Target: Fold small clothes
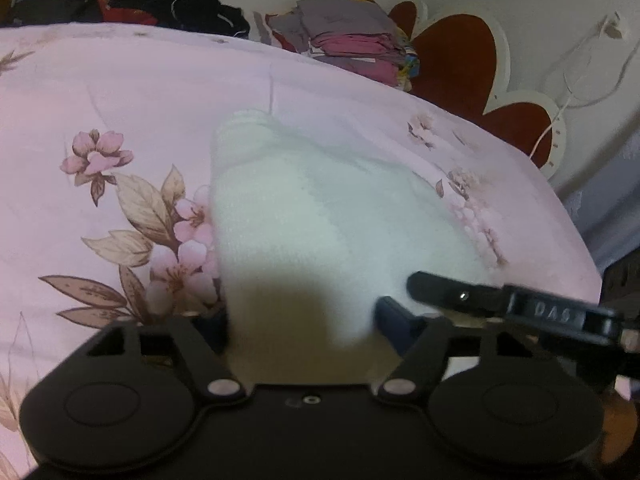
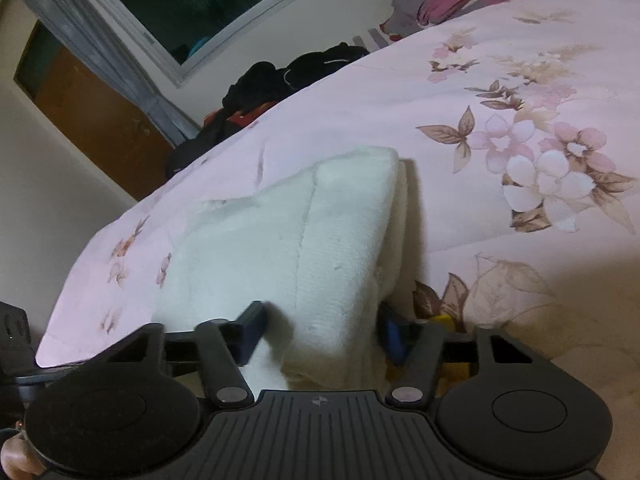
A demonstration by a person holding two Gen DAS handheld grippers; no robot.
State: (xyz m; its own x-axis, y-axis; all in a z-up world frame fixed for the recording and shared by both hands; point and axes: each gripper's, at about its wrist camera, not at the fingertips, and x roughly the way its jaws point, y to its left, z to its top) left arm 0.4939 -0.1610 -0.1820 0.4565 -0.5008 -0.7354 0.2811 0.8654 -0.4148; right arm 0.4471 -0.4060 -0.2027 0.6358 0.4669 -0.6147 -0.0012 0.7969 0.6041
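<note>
The white fleece cloth (image 1: pixel 304 216) lay on the bed with the pink flowered sheet (image 1: pixel 120 92), close to the near edge and toward the near corner that showed at the right of the left wrist view. It was partly folded, with one thick layer raised over another.

The left gripper (image 1: pixel 302 326) stood at the near end of the cloth. The cloth filled the space between its two blue pads (image 1: pixel 394 320), and the pads seemed to press it on both sides, so this claw was grasping the cloth. The picture was blurred here, so the contact was not fully sure.

The right gripper (image 2: pixel 320 332) was at the same near end, just beside the left one; its black finger (image 1: pixel 452 290) lay over the cloth in the left view. The raised fold of the cloth (image 2: pixel 304 248) sat between its pads (image 2: pixel 252 328) and touched both, so it also was grasping the cloth.

Folded clothes (image 1: pixel 352 40) lay in a pile at the far edge, and dark clothes (image 1: pixel 160 4) at the far corner.
</note>
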